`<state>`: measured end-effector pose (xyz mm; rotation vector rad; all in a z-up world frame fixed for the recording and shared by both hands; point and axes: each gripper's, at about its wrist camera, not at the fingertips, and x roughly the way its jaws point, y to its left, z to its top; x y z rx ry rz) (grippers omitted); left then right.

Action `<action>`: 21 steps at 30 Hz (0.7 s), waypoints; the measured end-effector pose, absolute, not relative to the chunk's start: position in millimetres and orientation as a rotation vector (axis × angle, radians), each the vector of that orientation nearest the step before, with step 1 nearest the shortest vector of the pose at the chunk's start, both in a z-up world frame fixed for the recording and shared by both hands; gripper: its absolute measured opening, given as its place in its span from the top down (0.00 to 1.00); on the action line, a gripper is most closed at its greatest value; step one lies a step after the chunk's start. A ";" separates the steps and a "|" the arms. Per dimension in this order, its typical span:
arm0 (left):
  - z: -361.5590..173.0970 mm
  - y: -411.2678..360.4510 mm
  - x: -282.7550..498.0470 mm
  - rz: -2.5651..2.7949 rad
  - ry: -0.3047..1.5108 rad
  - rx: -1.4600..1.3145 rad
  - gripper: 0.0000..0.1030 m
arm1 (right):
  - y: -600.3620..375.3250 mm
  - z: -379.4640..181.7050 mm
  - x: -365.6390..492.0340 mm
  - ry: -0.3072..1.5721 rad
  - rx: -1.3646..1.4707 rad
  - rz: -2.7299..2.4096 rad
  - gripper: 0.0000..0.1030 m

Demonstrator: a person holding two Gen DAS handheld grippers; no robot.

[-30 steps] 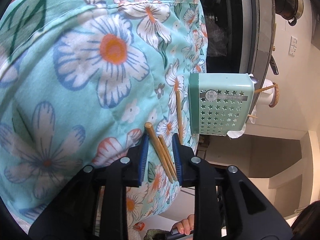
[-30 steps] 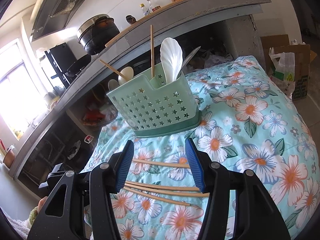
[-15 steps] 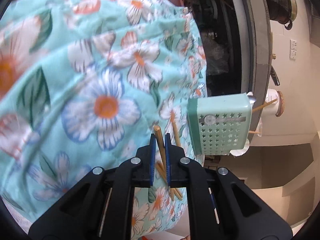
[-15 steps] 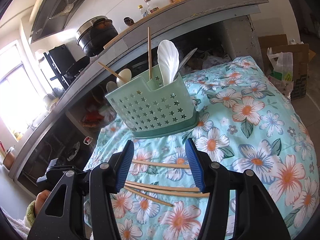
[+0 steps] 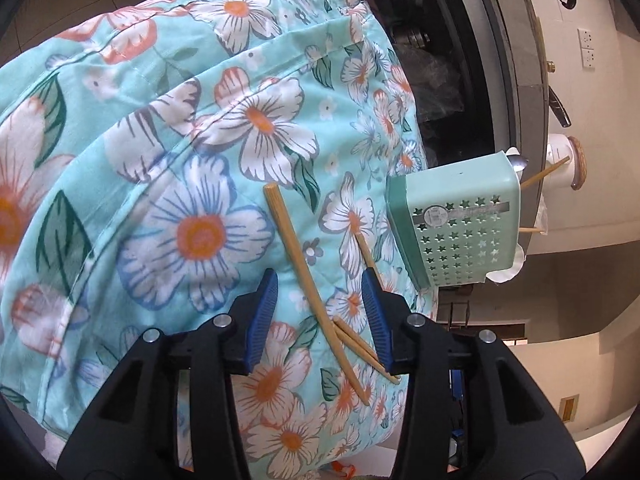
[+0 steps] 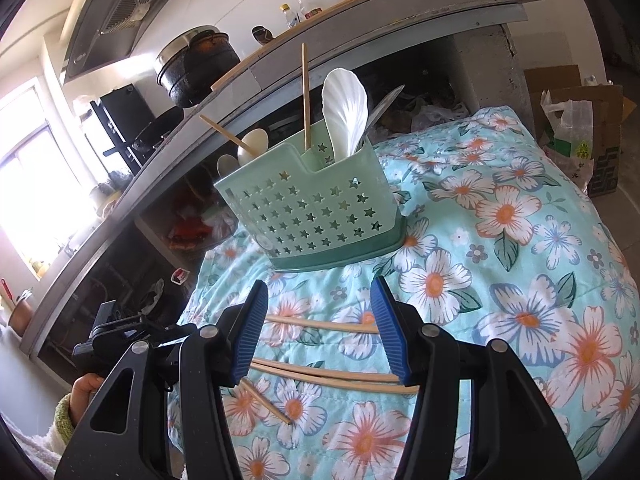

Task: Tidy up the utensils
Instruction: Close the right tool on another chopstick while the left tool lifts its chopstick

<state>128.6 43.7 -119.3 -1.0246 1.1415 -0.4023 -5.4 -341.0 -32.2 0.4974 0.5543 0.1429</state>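
My left tongs (image 5: 320, 300) are spreading apart above a floral quilt (image 5: 160, 160), pinching nothing; one wooden chopstick (image 5: 308, 280) lies loose between the pads, crossing a pair (image 5: 360, 344) beside it. My right tongs (image 6: 320, 320) hang spread and empty over the chopsticks (image 6: 320, 376) on the quilt. Beyond stands a green star-punched utensil caddy (image 6: 312, 216) holding a white spoon (image 6: 344, 108) and upright chopsticks.
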 end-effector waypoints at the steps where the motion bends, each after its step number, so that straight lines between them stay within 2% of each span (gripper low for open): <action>1: -120.8 43.0 131.6 -0.400 1.141 -1.034 0.63 | -340.5 -32.1 -5.4 0.555 0.496 0.145 0.49; 4: -128.6 40.8 139.9 -0.398 1.147 -1.025 0.74 | -338.1 -32.5 -5.3 0.557 0.489 0.154 0.49; 6: -133.3 40.1 144.0 -0.389 1.148 -1.017 0.91 | -336.0 -33.0 -4.6 0.562 0.481 0.163 0.49; 11: -132.8 43.0 141.6 -0.409 1.118 -1.000 0.92 | -318.3 -29.3 9.3 0.613 0.388 0.253 0.49; 16: -124.6 46.4 134.7 -0.427 1.077 -0.984 0.92 | -267.3 -28.6 40.3 0.708 0.105 0.376 0.50; 20: -114.8 51.3 127.9 -0.441 1.025 -0.977 0.92 | -233.8 -33.6 68.1 0.746 -0.036 0.462 0.57; 21: -111.5 52.3 126.4 -0.448 1.011 -0.973 0.92 | -227.7 -35.5 77.0 0.760 -0.057 0.475 0.62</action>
